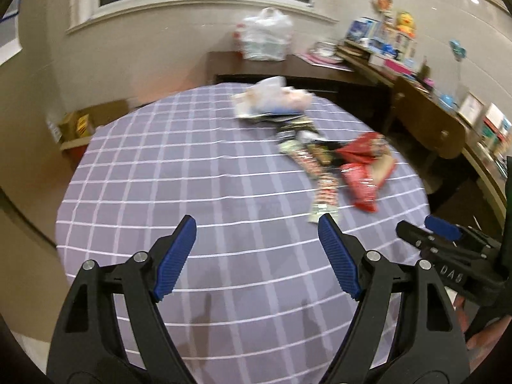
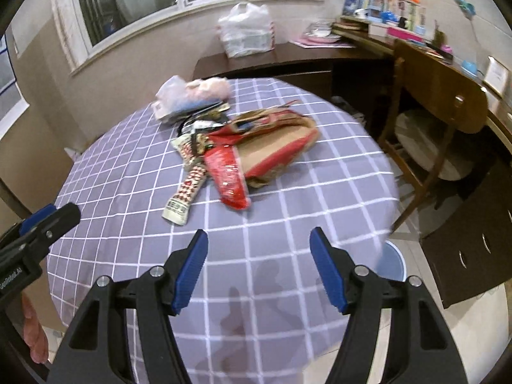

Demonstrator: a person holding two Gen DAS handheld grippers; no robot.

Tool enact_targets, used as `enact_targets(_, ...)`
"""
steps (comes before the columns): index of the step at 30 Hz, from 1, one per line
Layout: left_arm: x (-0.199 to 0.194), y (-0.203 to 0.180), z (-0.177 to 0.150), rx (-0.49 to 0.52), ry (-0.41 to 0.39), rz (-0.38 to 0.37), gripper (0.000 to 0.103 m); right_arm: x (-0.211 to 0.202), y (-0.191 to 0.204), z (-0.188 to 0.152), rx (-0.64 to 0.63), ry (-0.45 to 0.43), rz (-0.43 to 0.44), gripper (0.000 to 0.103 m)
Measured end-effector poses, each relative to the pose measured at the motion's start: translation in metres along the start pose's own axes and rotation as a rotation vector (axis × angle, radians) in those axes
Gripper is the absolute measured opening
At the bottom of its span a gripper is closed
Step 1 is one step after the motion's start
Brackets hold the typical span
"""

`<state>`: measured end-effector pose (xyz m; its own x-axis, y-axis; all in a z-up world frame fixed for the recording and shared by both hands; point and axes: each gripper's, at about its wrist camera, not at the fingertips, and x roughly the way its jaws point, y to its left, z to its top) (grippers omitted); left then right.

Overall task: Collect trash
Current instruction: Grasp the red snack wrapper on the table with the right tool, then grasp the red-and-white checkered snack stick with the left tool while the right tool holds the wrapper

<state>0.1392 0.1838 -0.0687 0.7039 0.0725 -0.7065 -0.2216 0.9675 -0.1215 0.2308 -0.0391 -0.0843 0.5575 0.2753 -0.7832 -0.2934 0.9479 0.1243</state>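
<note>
A pile of trash lies on the far half of a round table with a purple checked cloth [image 2: 288, 211]. It holds a red foil wrapper [image 2: 228, 176], a brown and red paper bag [image 2: 278, 140], a long red-and-white wrapper [image 2: 187, 192] and crumpled clear plastic bags [image 2: 192, 96]. The same pile shows in the left wrist view, with the red wrapper [image 1: 360, 185] and the plastic bags [image 1: 272, 96]. My left gripper [image 1: 257, 224] is open and empty above the near cloth. My right gripper [image 2: 257, 235] is open and empty, short of the pile.
A light blue bin [image 2: 392, 262] stands on the floor past the table's right edge. A wooden chair [image 2: 438, 108] and a cluttered dark sideboard [image 2: 288, 54] with a white plastic bag [image 2: 246, 28] stand behind. A cardboard box [image 1: 80, 124] sits on the floor at left.
</note>
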Motion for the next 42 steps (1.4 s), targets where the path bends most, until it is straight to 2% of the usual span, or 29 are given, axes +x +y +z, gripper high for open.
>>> enact_targets(6,0.014,0.043,-0.005,-0.062,0.028,0.047,0.078,0.035,0.019,0.011,-0.031,0.05,-0.009,0.065)
enact_targets(10,0.024,0.056,-0.004,-0.081,0.047,0.063,0.078,0.057,0.024,0.019,-0.037,0.063,-0.034,0.065)
enact_targets(14,0.032,0.062,-0.004,-0.097,0.067,0.048,0.078,0.071,0.023,0.027,-0.022,0.056,-0.046,0.065)
enact_targets(16,0.036,0.061,-0.003,-0.093,0.074,0.044,0.078,0.074,0.024,0.031,-0.024,0.049,-0.064,0.051)
enact_targets(17,0.038,0.059,-0.002,-0.089,0.076,0.042,0.077,0.075,0.024,0.032,-0.026,0.04,-0.06,0.036)
enact_targets(18,0.039,0.057,-0.001,-0.085,0.08,0.035,0.078,0.075,0.022,0.032,-0.025,0.034,-0.06,0.026)
enact_targets(23,0.047,0.028,0.009,-0.031,0.091,-0.042,0.078,0.066,0.013,0.028,-0.022,0.028,0.002,0.025)
enact_targets(26,0.054,0.002,0.014,0.014,0.112,-0.085,0.078,0.049,0.007,0.019,-0.029,-0.001,0.004,0.025)
enact_targets(31,0.07,-0.045,0.02,0.099,0.152,-0.133,0.081,0.024,-0.021,0.013,0.035,-0.027,0.081,0.025)
enact_targets(34,0.083,-0.066,0.024,0.135,0.186,-0.15,0.081,0.013,-0.04,0.015,0.059,-0.051,0.051,0.025)
enact_targets(37,0.096,-0.076,0.027,0.128,0.215,-0.181,0.081,0.011,-0.061,0.016,0.098,-0.056,0.033,0.025)
enact_targets(40,0.112,-0.083,0.029,0.133,0.243,-0.146,0.078,0.012,-0.076,0.015,0.117,-0.057,0.022,0.025)
enact_targets(42,0.122,-0.084,0.03,0.128,0.263,-0.127,0.073,0.013,-0.081,0.014,0.108,-0.068,-0.017,0.025)
